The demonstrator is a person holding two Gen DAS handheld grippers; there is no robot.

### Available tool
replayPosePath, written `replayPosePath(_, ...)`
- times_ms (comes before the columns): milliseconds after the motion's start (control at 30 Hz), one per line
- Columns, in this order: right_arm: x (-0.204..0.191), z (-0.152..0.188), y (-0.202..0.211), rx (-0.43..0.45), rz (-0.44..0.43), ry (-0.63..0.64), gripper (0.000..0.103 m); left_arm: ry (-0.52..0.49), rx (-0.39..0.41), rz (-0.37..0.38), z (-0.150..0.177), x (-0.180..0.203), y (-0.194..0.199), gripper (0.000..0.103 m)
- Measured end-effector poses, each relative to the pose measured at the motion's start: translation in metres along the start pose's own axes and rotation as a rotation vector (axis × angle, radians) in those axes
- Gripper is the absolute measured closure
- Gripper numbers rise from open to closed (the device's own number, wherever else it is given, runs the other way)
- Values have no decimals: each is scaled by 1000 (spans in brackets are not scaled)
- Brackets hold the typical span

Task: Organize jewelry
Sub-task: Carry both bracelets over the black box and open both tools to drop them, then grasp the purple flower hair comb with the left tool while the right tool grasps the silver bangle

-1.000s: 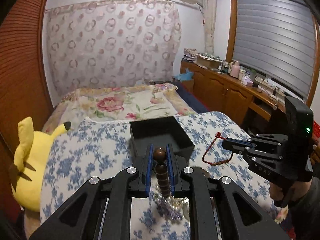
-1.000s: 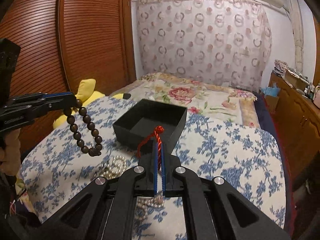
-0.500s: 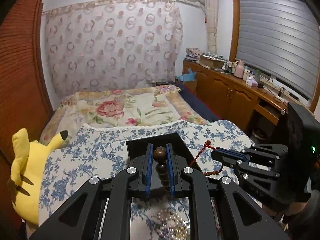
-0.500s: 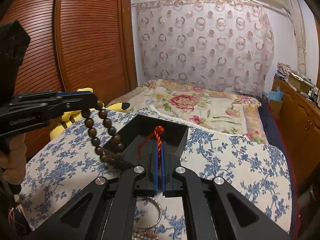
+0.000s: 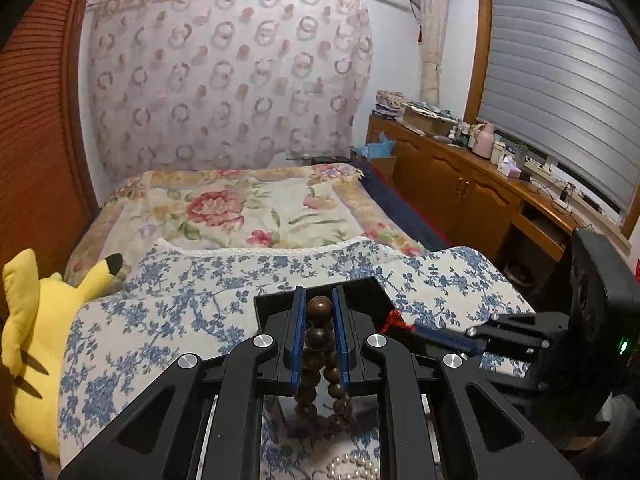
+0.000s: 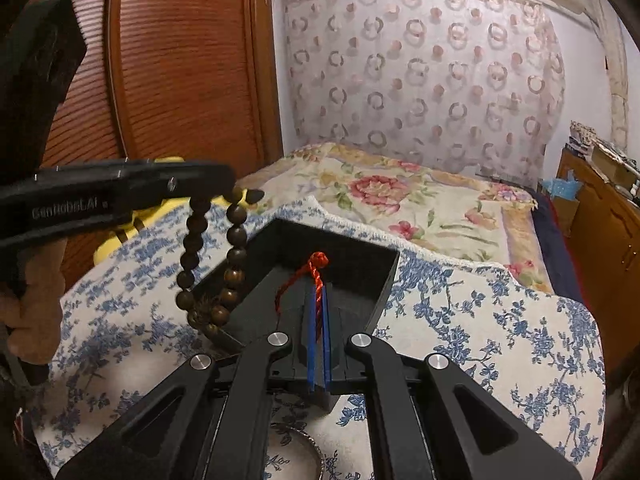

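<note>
The bead bracelet is clamped at its top bead by the left gripper and hangs in a limp loop over the near-left corner of the black box. The red cord is pinched in the closed right gripper, above the box interior. Both items are judged light and floppy; the beads appear hard and smooth, so a single bead is best gripped squarely. Pearls and a bangle lie on the floral cloth.
</note>
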State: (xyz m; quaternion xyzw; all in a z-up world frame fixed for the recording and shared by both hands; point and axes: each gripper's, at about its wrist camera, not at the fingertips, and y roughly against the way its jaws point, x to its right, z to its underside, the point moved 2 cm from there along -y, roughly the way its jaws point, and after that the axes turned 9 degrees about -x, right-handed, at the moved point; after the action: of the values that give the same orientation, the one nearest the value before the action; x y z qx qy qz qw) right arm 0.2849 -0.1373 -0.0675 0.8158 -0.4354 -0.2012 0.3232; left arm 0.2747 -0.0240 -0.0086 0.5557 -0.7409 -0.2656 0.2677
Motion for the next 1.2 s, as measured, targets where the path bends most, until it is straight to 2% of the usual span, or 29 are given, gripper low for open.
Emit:
replayPosePath(233,-1,-4,-5,-40,-23,10,97,3,-61,44,-5,-6,-24,90)
replayPosePath(267,0,-6,-3,-42,-24,12,87,9,-67,50,-3,-8,-25,86)
replayPosePath(300,1,-7,-2,-45,-26,10,69,15,-76,55,-1,-10,-26,83)
replayPosePath(333,2,-8,-1,-47,-31,6,65,13,-87,57,1,-12,-26,82)
replayPosePath(433,10,-10,6,-51,-48,-15,64,-1,-101,35,8,-16,-22,79)
replayPosePath(500,13,-8,14,-49,-61,-29,64,-2,-108,23,13,-20,-17,69)
replayPosePath(633,17,4,29,-59,-64,-34,64,-11,-118,-6,29,-23,0,63)
replayPosePath(700,16,15,34,-74,-66,-35,64,-11,-121,-7,38,-23,7,53)
replayPosePath(767,15,26,36,-89,-65,-37,64,-19,-127,-14,46,-22,11,49)
replayPosePath(967,15,56,39,-143,-43,-58,64,-39,-201,-36,84,-17,12,43)
replayPosePath(1200,6,89,42,-209,-47,-89,64,-48,-255,0,121,-5,14,34)
